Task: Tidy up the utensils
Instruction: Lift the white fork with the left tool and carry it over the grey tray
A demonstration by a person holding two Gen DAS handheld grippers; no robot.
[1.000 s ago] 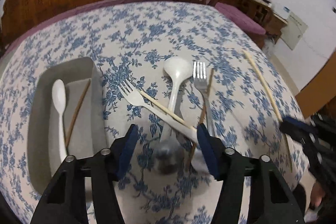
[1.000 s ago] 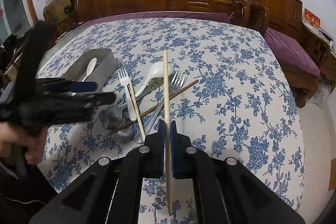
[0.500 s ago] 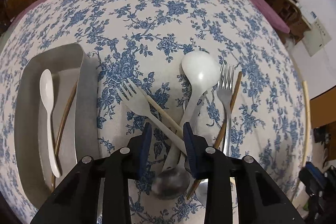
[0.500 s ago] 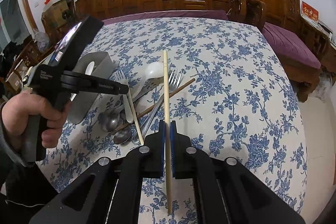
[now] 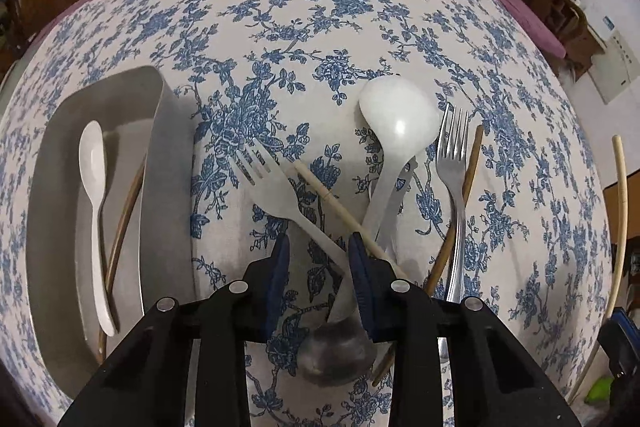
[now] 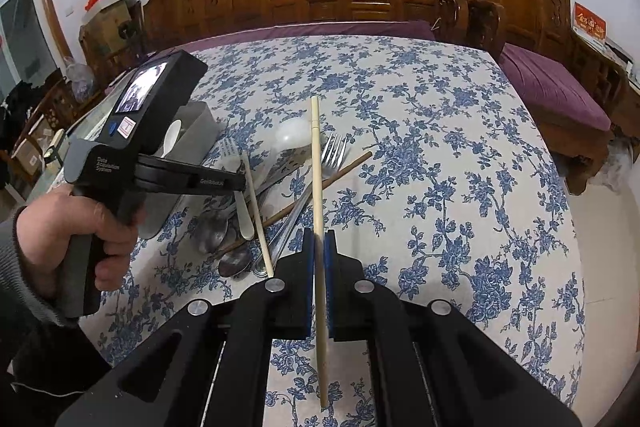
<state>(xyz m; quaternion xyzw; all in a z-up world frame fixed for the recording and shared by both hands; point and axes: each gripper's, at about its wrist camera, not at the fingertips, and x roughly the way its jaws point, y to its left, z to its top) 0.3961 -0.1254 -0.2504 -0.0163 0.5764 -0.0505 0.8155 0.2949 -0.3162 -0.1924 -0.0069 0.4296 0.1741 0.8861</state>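
The utensils lie in a loose crossed heap on the blue-flowered tabletop (image 5: 328,11), just right of the grey tray (image 5: 160,187), which I take as my landmark; nearest the tray is a white plastic fork (image 5: 272,187), tines pointing away from me, its handle running down toward my left tongs (image 5: 316,267); across that handle lies a pale chopstick (image 5: 332,199); beyond it, farther from the tray, a white ladle-like spoon (image 5: 396,123) with its glossy bowl at the far end, then a metal fork (image 5: 454,155) and a brown chopstick (image 5: 466,187) side by side; a dull metal spoon bowl (image 5: 336,355) shows at the near end of the heap; inside the tray rest a small white spoon (image 5: 94,187) and another brown chopstick (image 5: 124,223), both lengthways.

My left tongs stand part-way apart, straddling the white fork's handle where the pale chopstick crosses it; the blue pads (image 5: 276,275) look close to the handle, but I cannot tell whether they touch it.

My right tongs (image 6: 319,251) are pressed together on a long cream chopstick (image 6: 316,163), held well right of the tray; its far tip (image 6: 314,101) reaches out over the heap, its near end juts back past the pads toward me.
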